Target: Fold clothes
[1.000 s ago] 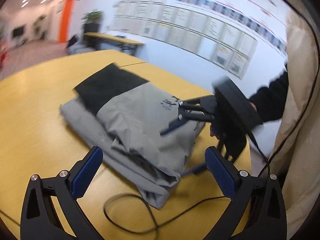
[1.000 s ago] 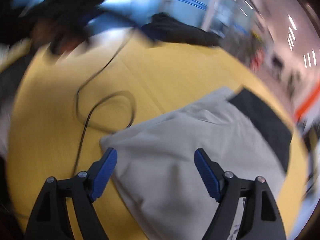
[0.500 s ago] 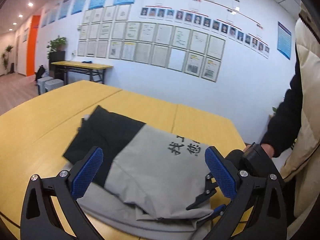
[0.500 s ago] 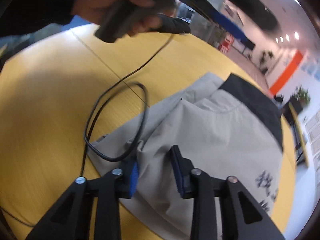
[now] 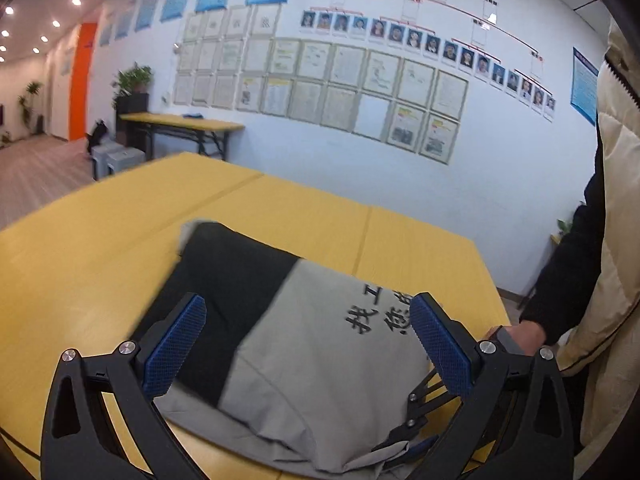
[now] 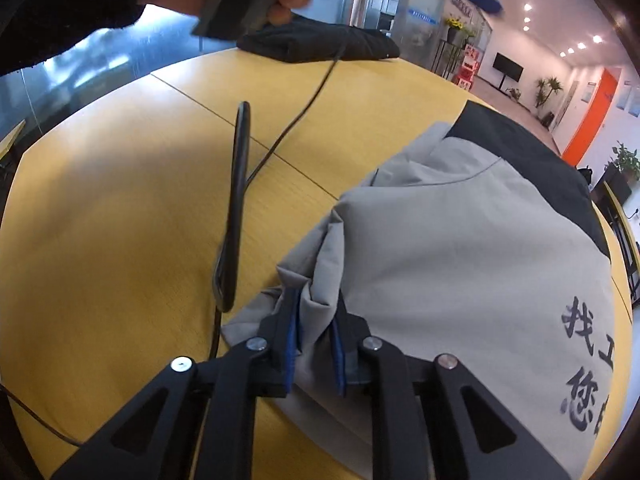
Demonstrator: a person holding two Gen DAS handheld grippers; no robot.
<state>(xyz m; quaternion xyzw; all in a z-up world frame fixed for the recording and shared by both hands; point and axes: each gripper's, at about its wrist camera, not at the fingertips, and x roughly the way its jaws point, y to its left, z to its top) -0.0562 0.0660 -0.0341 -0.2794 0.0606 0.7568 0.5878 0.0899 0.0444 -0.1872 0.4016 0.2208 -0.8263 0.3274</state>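
The right gripper's (image 6: 314,344) fingers (image 6: 291,336) were closing on a bunched corner of the grey-and-black jacket (image 6: 460,248), which lay part-folded on the yellow table (image 6: 120,220); the left gripper (image 5: 308,344) hovered above it, jaws wide and empty. This looked like the grasp before a fold; next, the corner probably needed lifting across. A second earlier the right jaws stood wide over flat cloth.

Both wrist views looked down close over the yellow table (image 5: 80,264), perhaps from opposite edges, sharing the grey garment (image 6: 460,248).
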